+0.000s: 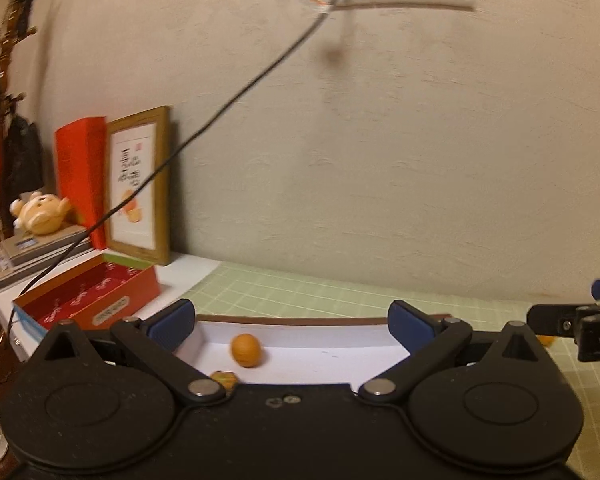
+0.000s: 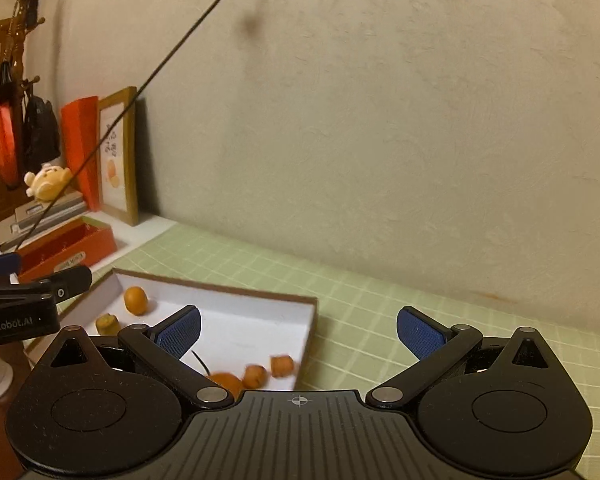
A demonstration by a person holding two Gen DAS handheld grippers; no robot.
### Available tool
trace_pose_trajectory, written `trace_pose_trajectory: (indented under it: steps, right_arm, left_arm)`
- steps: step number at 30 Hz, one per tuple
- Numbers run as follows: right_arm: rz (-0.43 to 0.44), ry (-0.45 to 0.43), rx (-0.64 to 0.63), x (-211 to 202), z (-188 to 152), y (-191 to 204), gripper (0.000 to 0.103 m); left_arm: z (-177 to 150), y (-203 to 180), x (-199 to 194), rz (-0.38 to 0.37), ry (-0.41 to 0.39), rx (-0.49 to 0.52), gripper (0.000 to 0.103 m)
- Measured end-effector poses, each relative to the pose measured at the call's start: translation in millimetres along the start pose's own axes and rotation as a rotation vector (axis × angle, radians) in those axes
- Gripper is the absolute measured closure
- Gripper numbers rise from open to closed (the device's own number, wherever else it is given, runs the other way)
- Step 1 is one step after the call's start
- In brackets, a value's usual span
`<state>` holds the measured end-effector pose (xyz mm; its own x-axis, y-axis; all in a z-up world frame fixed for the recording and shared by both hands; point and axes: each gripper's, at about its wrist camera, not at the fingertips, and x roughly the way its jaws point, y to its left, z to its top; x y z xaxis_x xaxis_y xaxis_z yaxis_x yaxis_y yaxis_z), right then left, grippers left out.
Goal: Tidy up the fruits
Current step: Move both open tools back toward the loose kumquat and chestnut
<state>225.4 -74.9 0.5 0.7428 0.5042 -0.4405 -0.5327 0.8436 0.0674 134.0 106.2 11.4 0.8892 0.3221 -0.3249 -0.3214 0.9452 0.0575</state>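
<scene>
Both pairs of tongs hung released and empty above the table, so the step in hand looked like a pause between placements, with the next fruit not yet chosen. Nearest the right tongs [image 2: 299, 330], whose blue pads stood wide apart, lay a cluster of 3 orange fruits [image 2: 256, 376] at the near edge of the white tray [image 2: 256, 320]; 1 of them was half hidden under the tool body, and motion blur made their exact kind hard to tell. Nearest the left tongs [image 1: 292, 322], likewise spread with nothing between the pads, a brownish-yellow fruit [image 1: 224, 378] peeked out at the tool's edge, and just beyond it a round orange fruit [image 1: 246, 350] sat alone on the tray floor. Farther off, the tray rested on a green checked mat [image 2: 380, 296], and beyond that, against the wall, stood a red box [image 1: 88, 300], a stack of books with a plush toy [image 1: 40, 212] on top, and a framed picture [image 1: 140, 184]. A black cable [image 1: 220, 112] ran slantwise from the wall socket down toward the books. Since fruit already lay in the tray, the task seemed partly done. The next move probably called for lowering 1 of the open tongs over a single fruit, centring it between the pads and closing gently, as small round fruit would likely roll on the smooth tray.
</scene>
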Motion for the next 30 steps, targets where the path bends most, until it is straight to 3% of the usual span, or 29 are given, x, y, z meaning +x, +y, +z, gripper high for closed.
trace_pose_trajectory:
  steps: [9,14,22,30]
  right_arm:
    - [-0.03,0.018,-0.035,-37,-10,-21,0.0]
    - [-0.105,-0.014,-0.068,-60,-16,-33,0.0]
    - [-0.189,-0.055,-0.03,-96,-28,-66,0.0]
    - [-0.235,-0.04,0.008,-120,-42,-99,0.0]
  left_arm:
    - [-1,-28,-15,-0.092,-0.006,0.022,0.006]
    - [-2,-46,-25,-0.155,-0.016,0.031,0.006]
    - [-6,-84,-46,-0.244,-0.052,0.075,0.006]
    - [-11,-116,-49,-0.294,-0.044,0.119,0.006]
